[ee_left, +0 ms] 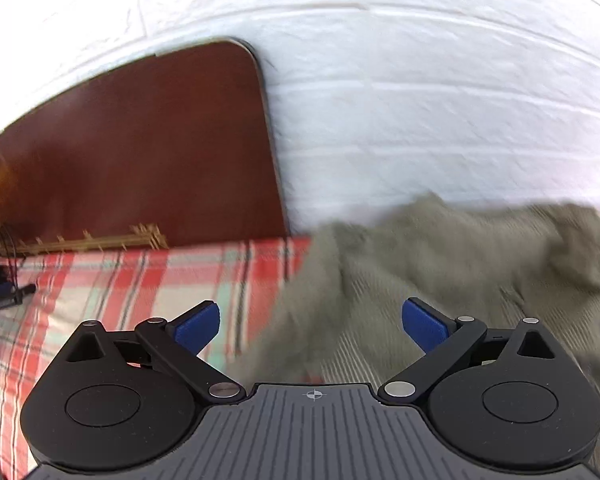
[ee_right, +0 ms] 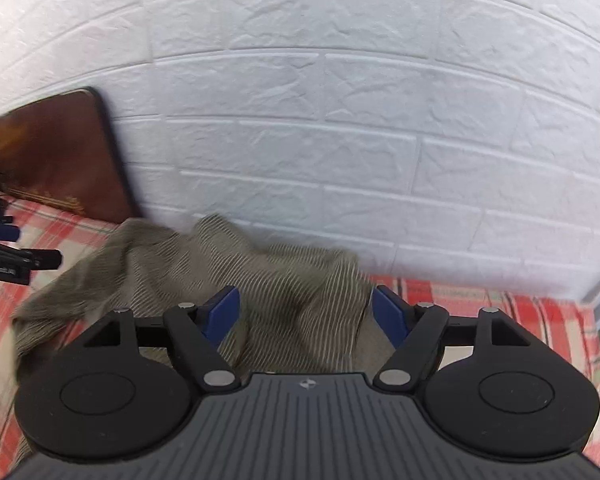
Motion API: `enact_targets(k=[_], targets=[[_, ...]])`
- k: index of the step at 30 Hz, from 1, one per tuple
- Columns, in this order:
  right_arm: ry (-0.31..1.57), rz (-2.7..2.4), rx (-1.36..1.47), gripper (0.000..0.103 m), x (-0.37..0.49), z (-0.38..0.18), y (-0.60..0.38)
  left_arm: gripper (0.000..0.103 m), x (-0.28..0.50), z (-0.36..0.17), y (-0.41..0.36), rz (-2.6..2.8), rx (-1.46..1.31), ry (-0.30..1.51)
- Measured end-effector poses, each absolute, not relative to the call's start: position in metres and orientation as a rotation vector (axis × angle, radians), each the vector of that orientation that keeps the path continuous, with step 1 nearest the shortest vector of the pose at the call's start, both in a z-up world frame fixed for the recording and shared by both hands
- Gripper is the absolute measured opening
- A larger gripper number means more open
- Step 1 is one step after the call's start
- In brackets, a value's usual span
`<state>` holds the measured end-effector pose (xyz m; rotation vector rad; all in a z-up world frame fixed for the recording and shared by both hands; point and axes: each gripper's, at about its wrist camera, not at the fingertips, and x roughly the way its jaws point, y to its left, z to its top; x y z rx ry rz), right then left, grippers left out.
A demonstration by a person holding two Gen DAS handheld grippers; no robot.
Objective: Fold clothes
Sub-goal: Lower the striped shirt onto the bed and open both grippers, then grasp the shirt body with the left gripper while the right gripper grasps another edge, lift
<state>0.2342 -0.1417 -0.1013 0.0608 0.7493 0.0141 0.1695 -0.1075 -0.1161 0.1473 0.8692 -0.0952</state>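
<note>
The garment (ee_right: 204,280) lay rumpled on the plaid cloth (ee_left: 140,280) against the wall (ee_right: 340,120), and both the left gripper (ee_left: 311,326) and right gripper (ee_right: 306,314) hung spread above it, pinching nothing, seemingly placed for a grasp.

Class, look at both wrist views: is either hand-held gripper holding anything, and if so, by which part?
Nothing is held. The left hand-held gripper and right hand-held gripper are both open above the crumpled olive striped garment, pads apart.
</note>
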Motion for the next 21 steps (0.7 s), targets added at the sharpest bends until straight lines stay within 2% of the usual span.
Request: enact_targets(k=[4, 8, 14, 18, 20, 21], targets=[[0.809, 0.003, 0.079, 0.081, 0.175, -0.115, -0.152, 0.103, 0.115, -0.138, -0.107, -0.112, 0.151, 0.958], [0.885, -0.019, 0.101, 0.085, 0.119, -0.136, -0.164, 0.103, 0.058, -0.171, -0.103, -0.121, 0.040, 1.097], [1.022, -0.091, 0.156, 0.085, 0.068, -0.179, -0.178, 0.103, 0.026, -0.201, -0.100, -0.073, -0.089, 1.161], [1.073, -0.116, 0.181, 0.085, 0.059, -0.198, -0.177, 0.093, 0.028, -0.207, -0.105, -0.117, -0.144, 1.178], [1.080, -0.126, 0.204, 0.085, 0.057, -0.206, -0.177, 0.083, 0.029, -0.212, -0.109, -0.134, -0.148, 1.204], [1.084, -0.132, 0.219, 0.085, 0.057, -0.211, -0.177, 0.074, 0.029, -0.216, -0.110, -0.134, -0.147, 1.219]])
